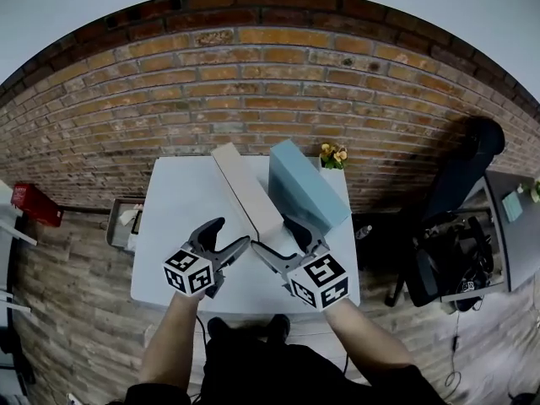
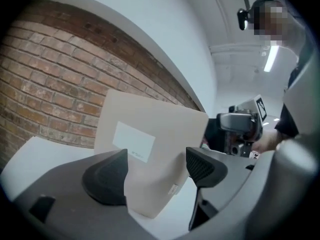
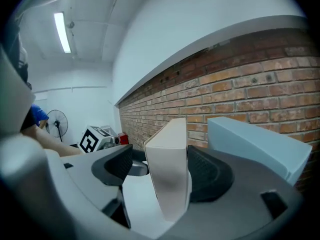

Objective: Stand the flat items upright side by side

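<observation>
Boxes, two in all, stand on edge on a white table (image 1: 173, 201) against a brick wall (image 1: 253, 83): one beige box (image 1: 245, 188) and one blue box (image 1: 305, 184), just beside each other. We count two hand-held grippers, one on each bare forearm, both reaching forward from the table's near edge and angled inward until their tips almost meet at the beige box's near end.

The right gripper (image 3: 160, 169) has its jaws astride that box's narrow near edge. The right pad lies against the side and the left pad stands clear of it, so nothing is clamped. The blue box rises just beyond this gripper's right jaw.

The left gripper (image 2: 157, 171) has its jaws wide apart and holds nothing. The beige box stands just ahead of it, its lower corner dipping between the pads without touching either.

Only the left gripper view shows the beige box's broad face and the white label (image 2: 134, 141) on it. Only the right gripper view shows how thin that box is. Only the head view takes in both forearms and the small yellow flowers (image 1: 333, 153) beyond the blue box.
</observation>
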Demonstrator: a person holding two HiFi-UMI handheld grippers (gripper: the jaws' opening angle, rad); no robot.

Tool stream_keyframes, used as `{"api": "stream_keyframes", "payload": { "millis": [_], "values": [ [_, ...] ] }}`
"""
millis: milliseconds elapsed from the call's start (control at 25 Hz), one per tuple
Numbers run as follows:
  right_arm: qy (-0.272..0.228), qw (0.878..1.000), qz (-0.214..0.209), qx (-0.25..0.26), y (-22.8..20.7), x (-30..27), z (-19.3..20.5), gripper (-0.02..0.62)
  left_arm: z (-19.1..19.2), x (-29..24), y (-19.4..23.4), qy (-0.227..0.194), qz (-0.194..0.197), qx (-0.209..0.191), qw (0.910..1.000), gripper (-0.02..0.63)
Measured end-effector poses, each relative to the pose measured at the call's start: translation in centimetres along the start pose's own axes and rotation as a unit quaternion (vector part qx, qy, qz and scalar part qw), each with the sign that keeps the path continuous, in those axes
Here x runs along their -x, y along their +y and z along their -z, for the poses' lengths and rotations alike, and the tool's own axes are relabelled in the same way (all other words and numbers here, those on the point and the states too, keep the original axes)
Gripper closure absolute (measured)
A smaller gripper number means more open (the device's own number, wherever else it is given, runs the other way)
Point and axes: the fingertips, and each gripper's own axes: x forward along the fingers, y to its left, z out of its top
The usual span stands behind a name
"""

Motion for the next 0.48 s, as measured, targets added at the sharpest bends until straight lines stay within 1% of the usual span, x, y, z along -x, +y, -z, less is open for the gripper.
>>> {"api": "stream_keyframes", "payload": {
  "millis": [120,240,320,480],
  "values": [
    [0.003,1.000,-0.015,0.017,0.4,0.9,-0.5,0.234,0.4,0.2,-2.1,0.007,0.003,-0.033,0.9994,0.235],
    [-0.014,0.999,-0.012,0.041,0.0,3.5,-2.0,0.230,0.5,0.1,-2.7,0.010,-0.009,-0.048,0.9988,0.233],
    [-0.031,0.998,0.009,0.055,-1.4,5.6,-3.3,0.233,0.3,-0.3,-2.9,0.009,-0.019,-0.057,0.9982,0.233],
    [-0.051,0.994,0.080,0.061,-6.0,8.6,-3.9,0.239,-0.5,-1.0,-3.0,0.003,-0.035,-0.063,0.9974,0.227]
  ]
}}
